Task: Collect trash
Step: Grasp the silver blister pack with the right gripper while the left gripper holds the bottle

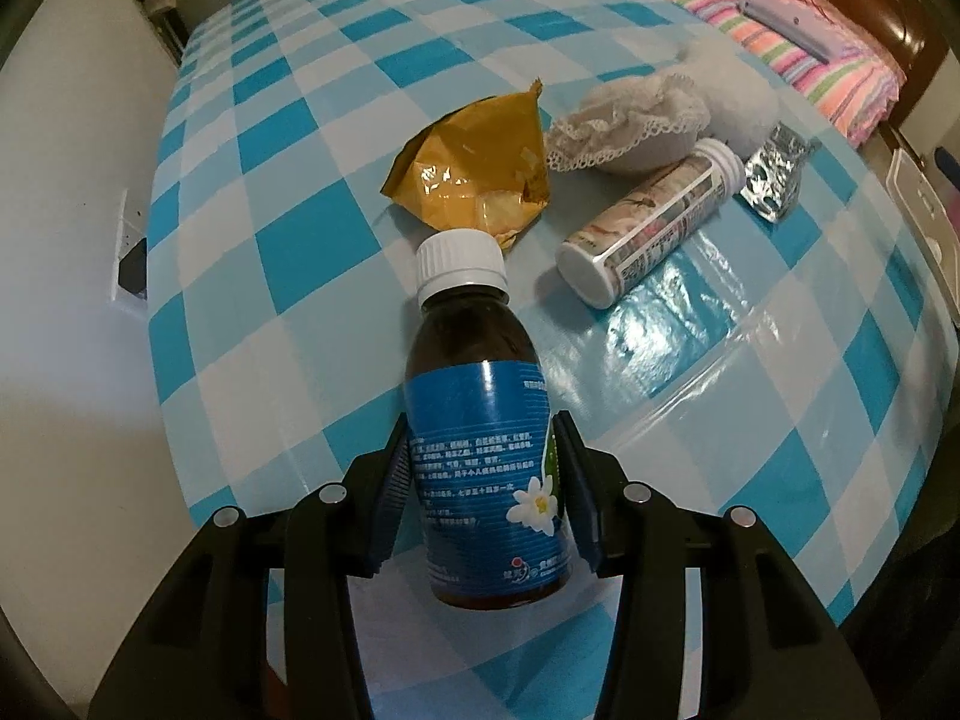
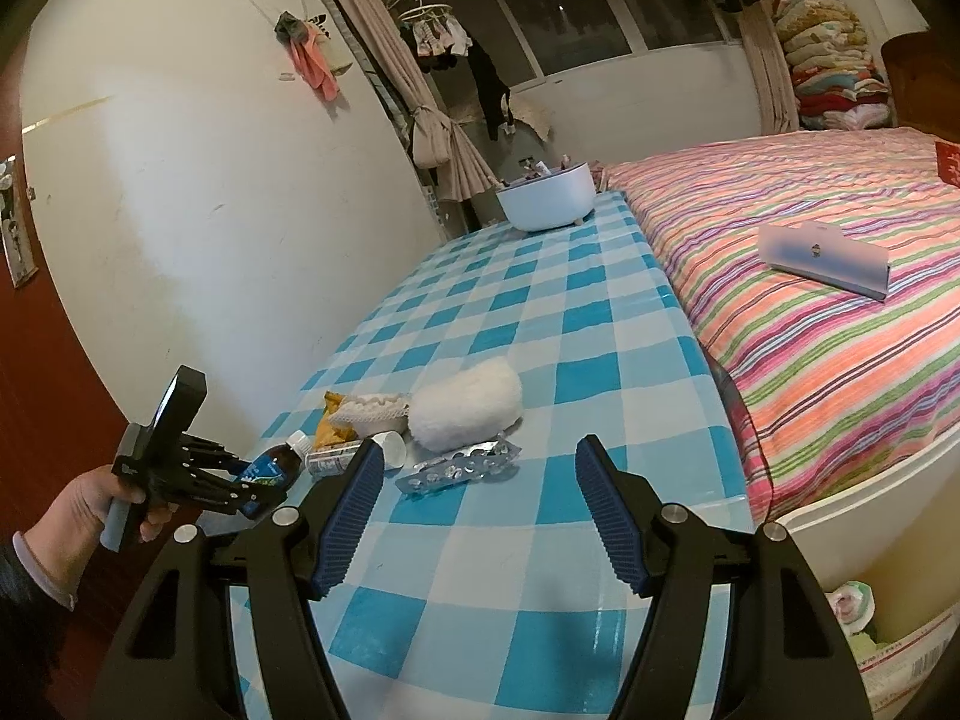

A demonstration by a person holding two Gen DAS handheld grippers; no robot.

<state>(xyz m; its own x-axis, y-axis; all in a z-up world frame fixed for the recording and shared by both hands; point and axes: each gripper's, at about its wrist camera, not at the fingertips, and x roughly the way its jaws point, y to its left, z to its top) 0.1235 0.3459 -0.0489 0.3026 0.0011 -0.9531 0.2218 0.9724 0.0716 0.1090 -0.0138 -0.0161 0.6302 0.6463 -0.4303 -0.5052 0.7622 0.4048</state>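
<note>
A brown medicine bottle with a blue label and white cap is lifted above the checked table, and my left gripper is shut on its body. Beyond it lie a crumpled yellow snack bag, a labelled tube bottle on its side and a silver blister pack. In the right wrist view my right gripper hangs open and empty just short of the blister pack. A hand holds the left gripper with the bottle at the table's left corner.
A lace cloth and a fluffy white item lie behind the trash. A white bowl stands at the table's far end. A striped bed with a grey box borders the right side; a white wall runs along the left.
</note>
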